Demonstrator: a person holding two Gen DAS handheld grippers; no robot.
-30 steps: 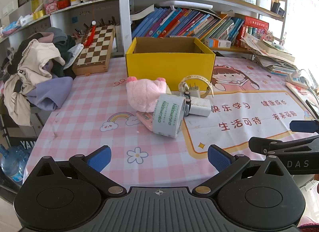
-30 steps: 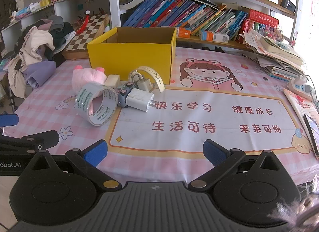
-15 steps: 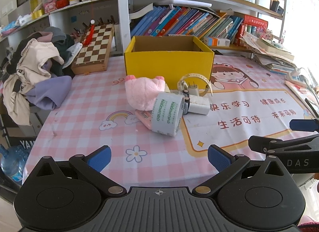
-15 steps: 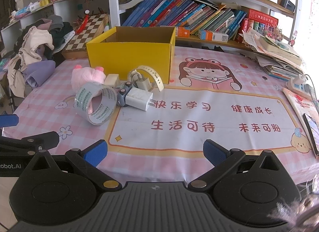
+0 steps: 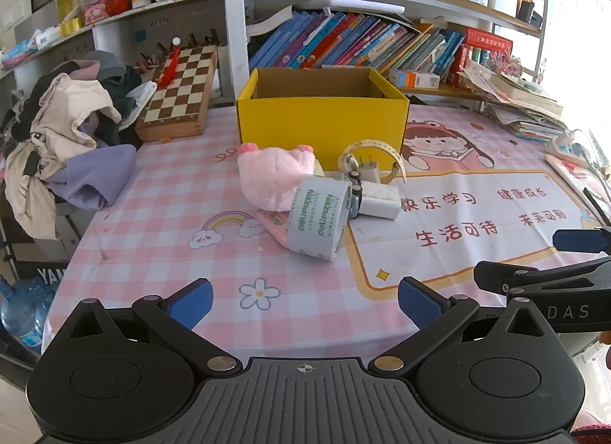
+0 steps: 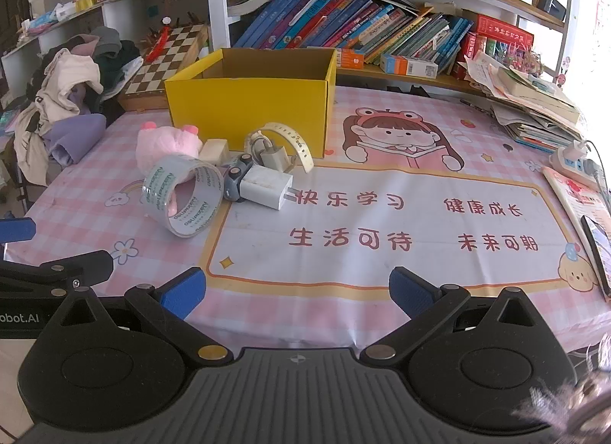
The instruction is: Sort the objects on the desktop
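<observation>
A pile of small objects lies in front of an open yellow box [image 5: 322,121] [image 6: 248,115]: a pink plush toy [image 5: 273,178] [image 6: 166,144], a roll of clear tape [image 5: 319,220] [image 6: 183,195] standing on its edge, a white charger [image 5: 380,201] [image 6: 267,186], a small grey toy car [image 6: 233,180], a cream strap [image 5: 376,149] [image 6: 288,136] and a pink flat item [image 5: 277,228] under the tape. My left gripper [image 5: 305,302] is open and empty near the table's front edge. My right gripper [image 6: 298,291] is open and empty too, right of the left one.
A chessboard [image 5: 181,94] leans at the back left beside a heap of clothes [image 5: 65,138]. Shelves of books [image 5: 355,44] stand behind the box. Stacked papers [image 6: 534,107], a power strip [image 6: 573,159] and a phone [image 6: 597,249] lie along the right edge.
Both grippers have drawn back slightly from the pile, so the objects look a little farther away. Nothing on the table has moved, and both grippers stay open.
</observation>
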